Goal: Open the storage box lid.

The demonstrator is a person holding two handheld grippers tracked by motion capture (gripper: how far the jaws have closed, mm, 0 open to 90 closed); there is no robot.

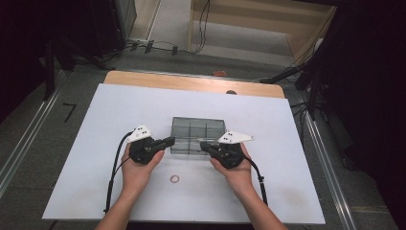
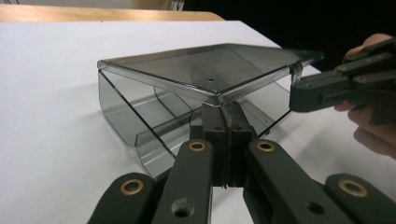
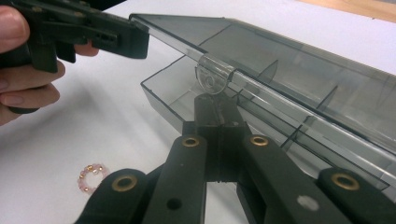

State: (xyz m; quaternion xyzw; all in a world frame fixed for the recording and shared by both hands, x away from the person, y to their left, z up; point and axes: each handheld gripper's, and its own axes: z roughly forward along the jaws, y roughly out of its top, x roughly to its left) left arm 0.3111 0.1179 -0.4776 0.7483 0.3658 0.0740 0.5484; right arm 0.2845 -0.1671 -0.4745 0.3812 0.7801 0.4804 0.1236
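A smoky clear plastic box point(image 1: 197, 125) with several compartments sits mid-table. Its lid point(image 2: 210, 70) is tilted up off the base point(image 2: 116, 112). My left gripper point(image 2: 223, 109) is shut, its tips pressed up against the lid's near left corner; I cannot tell if the lid's lip is pinched. My right gripper point(image 3: 213, 100) is shut too, tips just under the lid's round latch tab point(image 3: 212, 77). From above, the left gripper point(image 1: 171, 140) and right gripper point(image 1: 203, 145) meet the box's front edge from either side. A small pink bead ring point(image 1: 174, 179) lies in front of the box.
The box stands on a white sheet point(image 1: 119, 110) that covers a wooden table point(image 1: 191, 82). The bead ring point(image 3: 92, 177) lies between my two hands. Floor rails and cables run around the table, with dark equipment at both sides.
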